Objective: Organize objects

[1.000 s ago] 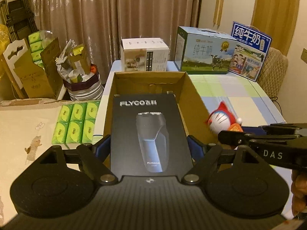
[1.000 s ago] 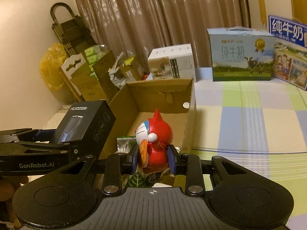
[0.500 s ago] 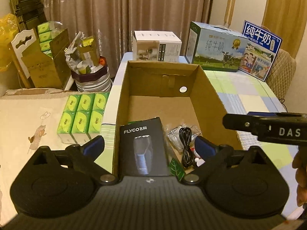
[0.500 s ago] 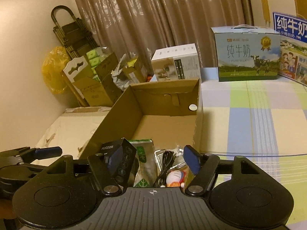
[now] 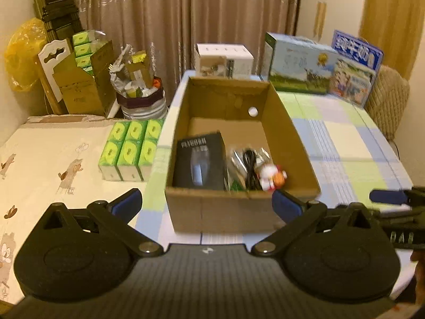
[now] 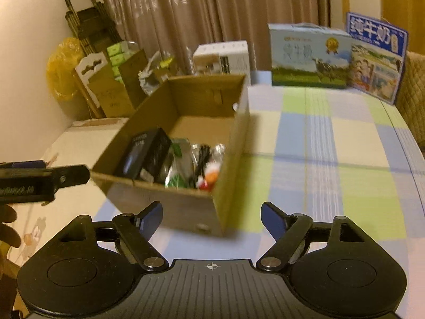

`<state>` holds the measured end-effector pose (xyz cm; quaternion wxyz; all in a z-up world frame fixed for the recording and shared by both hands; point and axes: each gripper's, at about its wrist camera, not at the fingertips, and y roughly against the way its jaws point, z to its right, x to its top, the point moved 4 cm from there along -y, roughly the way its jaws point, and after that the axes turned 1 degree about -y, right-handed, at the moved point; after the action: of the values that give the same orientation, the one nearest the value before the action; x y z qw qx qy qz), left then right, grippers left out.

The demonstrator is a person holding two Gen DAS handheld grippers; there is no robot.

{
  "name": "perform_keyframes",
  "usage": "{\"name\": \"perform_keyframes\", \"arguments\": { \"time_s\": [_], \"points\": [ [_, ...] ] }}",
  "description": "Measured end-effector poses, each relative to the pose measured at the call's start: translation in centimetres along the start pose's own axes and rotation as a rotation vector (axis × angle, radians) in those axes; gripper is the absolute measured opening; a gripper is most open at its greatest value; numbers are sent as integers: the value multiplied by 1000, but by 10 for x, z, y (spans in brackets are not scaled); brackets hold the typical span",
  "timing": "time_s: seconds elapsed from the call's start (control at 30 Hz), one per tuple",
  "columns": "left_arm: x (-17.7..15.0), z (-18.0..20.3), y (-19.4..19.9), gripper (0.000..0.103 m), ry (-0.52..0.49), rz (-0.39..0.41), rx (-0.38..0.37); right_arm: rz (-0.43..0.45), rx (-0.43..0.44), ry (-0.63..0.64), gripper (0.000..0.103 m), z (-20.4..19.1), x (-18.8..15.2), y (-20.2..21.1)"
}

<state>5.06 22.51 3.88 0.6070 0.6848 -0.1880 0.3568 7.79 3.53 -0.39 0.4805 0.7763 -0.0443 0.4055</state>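
An open cardboard box (image 5: 288, 135) stands on the checked tablecloth. Inside it lie a black shaver box (image 5: 199, 159), a red-and-white toy figure (image 5: 271, 176), a black cable (image 5: 249, 163) and a green packet. My left gripper (image 5: 206, 204) is wide open in front of the box's near wall, with nothing held. My right gripper (image 6: 212, 218) is also back from the cardboard box (image 6: 233, 143); its jaws are opening and nothing is between them. The shaver box (image 6: 144, 154) and the toy (image 6: 211, 176) show in the right wrist view too. Each gripper appears at the edge of the other's view.
Two milk cartons (image 5: 300, 63) (image 5: 356, 66) and a white box (image 5: 224, 59) stand along the table's far edge. Green tissue packs (image 5: 130, 150) lie left of the box. A padded chair (image 5: 389, 106) is at the right, with cardboard clutter (image 5: 82, 79) at the back left.
The left gripper let go of the shaver box and the right let go of the toy; both now lie in the box. Both grippers opened and drew back from it.
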Motion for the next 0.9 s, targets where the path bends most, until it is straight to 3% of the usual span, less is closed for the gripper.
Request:
{"name": "perform_keyframes", "arguments": {
  "time_s": [0.2,0.33,0.9],
  "points": [
    [-38,10,11,102,52,-49,-44,-26,-16,-1,79,3,-26,14],
    [-55,16,17,102,64,-57,-28,-33,-19,3,79,2,-34,18],
    [-64,24,21,102,48,-65,-12,-39,-25,7,79,1,-36,19]
  ]
}}
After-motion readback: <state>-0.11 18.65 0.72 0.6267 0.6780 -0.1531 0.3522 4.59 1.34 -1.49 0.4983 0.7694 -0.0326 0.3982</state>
